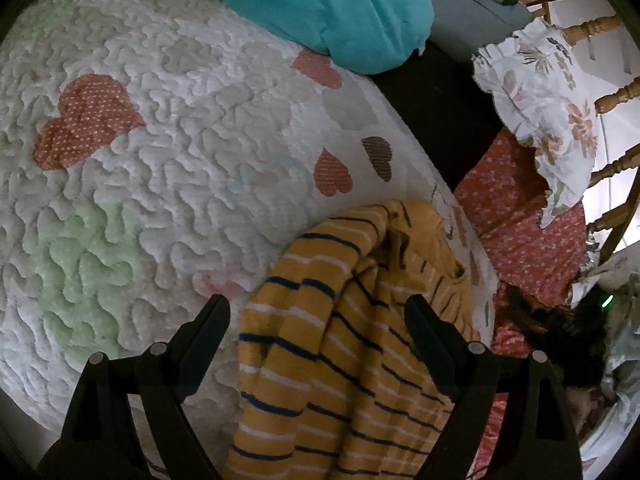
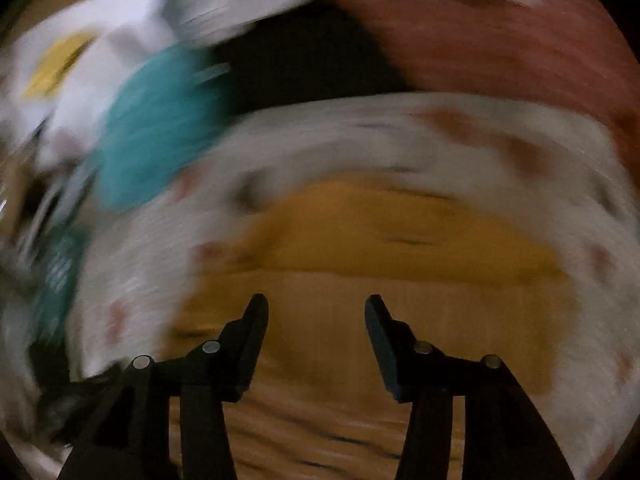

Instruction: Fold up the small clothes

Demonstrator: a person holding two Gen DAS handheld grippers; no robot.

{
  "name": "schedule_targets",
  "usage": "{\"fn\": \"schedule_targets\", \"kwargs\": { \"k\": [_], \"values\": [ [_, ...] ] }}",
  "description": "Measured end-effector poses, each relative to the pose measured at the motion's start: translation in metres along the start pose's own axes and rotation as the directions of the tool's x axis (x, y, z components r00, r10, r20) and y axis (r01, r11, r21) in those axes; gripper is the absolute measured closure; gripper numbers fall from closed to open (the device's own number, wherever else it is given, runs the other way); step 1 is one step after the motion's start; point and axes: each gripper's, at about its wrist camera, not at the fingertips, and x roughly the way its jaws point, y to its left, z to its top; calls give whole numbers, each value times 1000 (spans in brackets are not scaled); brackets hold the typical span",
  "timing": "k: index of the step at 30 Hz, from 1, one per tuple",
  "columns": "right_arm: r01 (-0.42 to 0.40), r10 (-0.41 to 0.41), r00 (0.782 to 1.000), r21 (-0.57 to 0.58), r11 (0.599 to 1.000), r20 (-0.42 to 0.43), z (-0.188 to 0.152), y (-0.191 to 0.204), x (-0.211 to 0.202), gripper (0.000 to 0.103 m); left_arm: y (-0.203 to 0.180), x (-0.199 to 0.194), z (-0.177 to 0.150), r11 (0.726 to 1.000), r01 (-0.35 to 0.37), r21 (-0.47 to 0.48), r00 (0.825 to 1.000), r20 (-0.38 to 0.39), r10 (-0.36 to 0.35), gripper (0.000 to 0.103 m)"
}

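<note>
A small yellow garment with navy and white stripes (image 1: pixel 340 340) lies crumpled at the right edge of a white quilted bedspread with hearts (image 1: pixel 160 160). My left gripper (image 1: pixel 318 308) is open, its fingers either side of the garment just above it, holding nothing. In the right wrist view, which is badly motion-blurred, the same yellow garment (image 2: pixel 380 260) lies ahead on the bedspread (image 2: pixel 360 140). My right gripper (image 2: pixel 316 304) is open and empty over it.
A teal garment (image 1: pixel 328 8) lies at the far edge of the bed; it also shows in the right wrist view (image 2: pixel 156 120). Right of the bed are a red patterned cloth (image 1: pixel 528 220), a white floral cloth (image 1: pixel 540 92) on a wooden chair (image 1: pixel 616 96), and dark clutter.
</note>
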Motion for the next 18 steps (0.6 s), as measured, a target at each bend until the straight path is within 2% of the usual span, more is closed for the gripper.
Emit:
{"fn": "schedule_targets", "kwargs": {
  "k": [1,2,4,5,7,9,13,14,15,18],
  "values": [
    [71,-73,997,100,992,11,-7,-47,-8,45,-3,1,0,1000,6,3,1000,-4,-6,15],
    [108,-112,994,161,981,14,-14,-75,-13,44,-7,3,-1,1000,12,11,1000,-11,-12,15],
    [161,-172,985,293,943,12,-31,-138,-24,44,-14,8,-4,999,15,28,1000,-22,-15,15],
    [160,-173,985,336,928,10,-35,-156,-26,43,-18,10,-5,999,15,37,1000,-26,-14,15],
    [100,-115,993,442,891,8,-53,-194,-20,42,-28,17,-8,998,5,65,999,-34,-3,15],
    [38,-49,999,490,871,11,-64,-208,-6,42,-36,24,-11,996,0,85,999,-45,4,15],
    [-56,65,998,480,875,-3,-70,-203,34,43,-54,39,-18,991,-26,132,998,-53,34,15],
    [-71,86,996,469,880,-11,-71,-198,41,61,-59,42,-20,988,-43,147,998,-48,51,15],
    [-56,69,998,440,896,-13,-70,-189,43,84,-62,44,-21,984,-68,164,996,-39,75,15],
    [-17,21,1000,374,927,-6,-68,-178,31,90,-69,47,-21,977,-109,185,994,-7,112,15]
  ]
}}
